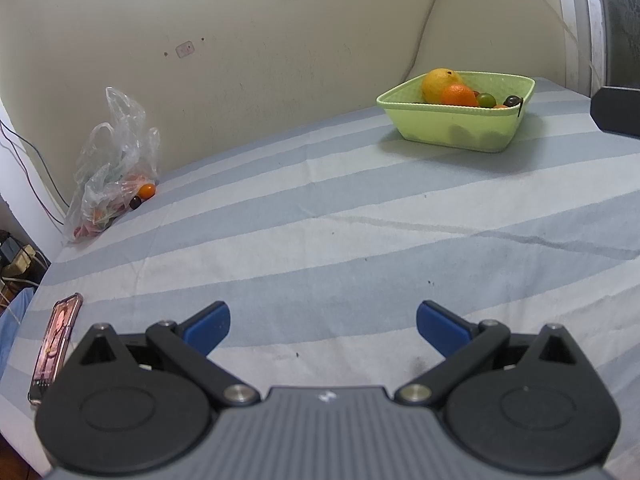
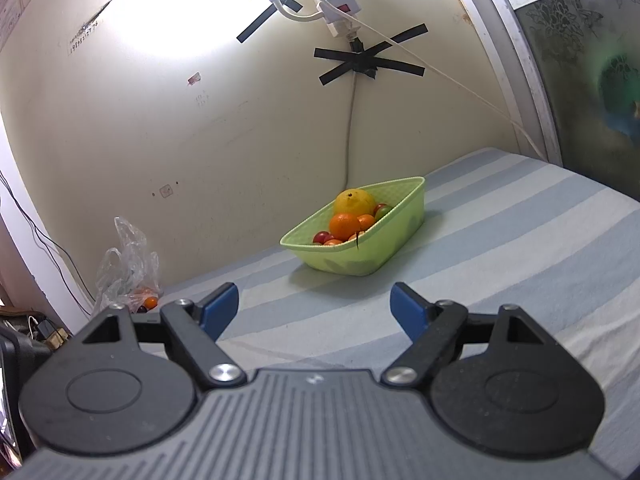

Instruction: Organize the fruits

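Observation:
A light green basket stands at the far side of the striped bed by the wall. It holds a yellow citrus, an orange and several small tomatoes and grapes. A clear plastic bag with small fruits lies at the far left by the wall; an orange tomato and a dark grape sit at its mouth. My left gripper is open and empty, low over the sheet. My right gripper is open and empty, facing the basket from a distance.
A phone in a pink case lies at the sheet's left edge. A dark object shows at the right edge of the left wrist view. Cables and a power strip hang on the wall. The striped sheet spans between bag and basket.

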Action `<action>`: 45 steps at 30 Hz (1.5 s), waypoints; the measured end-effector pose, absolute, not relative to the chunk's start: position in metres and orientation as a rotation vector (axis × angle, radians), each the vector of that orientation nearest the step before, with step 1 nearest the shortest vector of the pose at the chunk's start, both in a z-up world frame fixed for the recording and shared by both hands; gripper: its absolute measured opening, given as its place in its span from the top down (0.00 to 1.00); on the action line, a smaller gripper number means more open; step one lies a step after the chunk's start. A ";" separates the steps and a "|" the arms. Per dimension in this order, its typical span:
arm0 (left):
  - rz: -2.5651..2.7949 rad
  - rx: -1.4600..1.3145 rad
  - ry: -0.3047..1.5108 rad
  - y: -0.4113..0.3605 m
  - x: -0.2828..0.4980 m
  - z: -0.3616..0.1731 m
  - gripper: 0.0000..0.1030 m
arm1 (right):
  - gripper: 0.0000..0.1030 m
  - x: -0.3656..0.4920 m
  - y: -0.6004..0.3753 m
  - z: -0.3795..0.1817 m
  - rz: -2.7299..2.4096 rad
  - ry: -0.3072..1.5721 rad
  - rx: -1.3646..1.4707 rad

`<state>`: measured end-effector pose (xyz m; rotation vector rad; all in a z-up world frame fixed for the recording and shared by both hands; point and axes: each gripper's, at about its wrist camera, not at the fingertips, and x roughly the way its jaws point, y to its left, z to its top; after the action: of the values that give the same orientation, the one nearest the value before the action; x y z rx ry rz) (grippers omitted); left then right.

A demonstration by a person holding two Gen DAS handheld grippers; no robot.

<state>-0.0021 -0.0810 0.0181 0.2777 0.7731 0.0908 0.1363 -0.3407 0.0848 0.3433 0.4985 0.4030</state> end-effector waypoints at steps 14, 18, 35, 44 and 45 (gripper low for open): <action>0.079 0.279 0.786 -0.081 0.000 0.018 0.00 | 0.18 0.136 -0.340 0.084 0.401 0.500 0.345; 0.077 0.276 0.787 -0.081 0.000 0.018 0.00 | 0.18 0.136 -0.340 0.084 0.400 0.499 0.345; 0.060 0.257 0.808 -0.082 0.003 0.017 0.00 | 0.18 0.135 -0.340 0.084 0.400 0.499 0.343; 0.046 0.232 0.791 -0.081 0.001 0.021 0.00 | 0.18 0.135 -0.339 0.085 0.399 0.499 0.343; 0.043 0.225 0.786 -0.080 0.000 0.022 0.00 | 0.18 0.135 -0.339 0.085 0.399 0.499 0.343</action>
<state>0.0002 -0.0801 0.0223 0.2253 0.7864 0.0428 0.1349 -0.3390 0.0845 0.3430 0.4988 0.3987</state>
